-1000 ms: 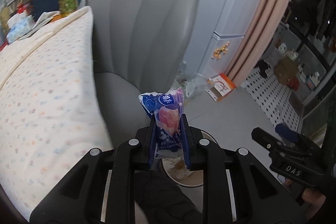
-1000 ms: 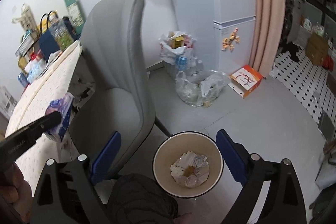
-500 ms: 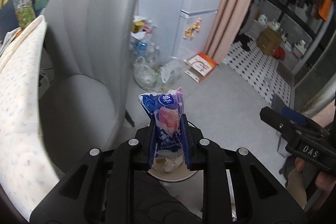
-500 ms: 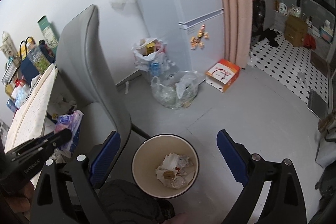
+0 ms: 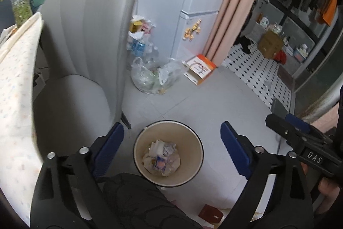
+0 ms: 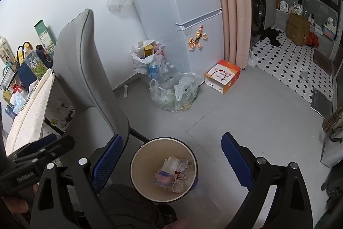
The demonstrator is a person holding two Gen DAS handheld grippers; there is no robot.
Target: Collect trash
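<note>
A round cream waste bin (image 5: 194, 138) stands on the grey floor below both grippers; it also shows in the right wrist view (image 6: 139, 162). The blue and pink tissue packet (image 5: 160, 163) lies inside it on crumpled paper scraps, and it shows in the right wrist view (image 6: 164, 177) too. My left gripper (image 5: 172, 150) is open and empty above the bin. My right gripper (image 6: 171, 161) is open and empty above the bin as well; its body shows at the right of the left wrist view (image 5: 304, 143).
A grey chair (image 5: 85, 40) stands left of the bin beside a table with a dotted cloth (image 5: 15, 83). Plastic bags of bottles (image 6: 173, 89), an orange box (image 6: 223, 75) and a white fridge (image 6: 193, 14) are behind. A small red object (image 5: 211, 213) lies on the floor.
My left gripper has opened and let go of the tissue packet, which now lies in the bin. Both views have swung further over the bin.
</note>
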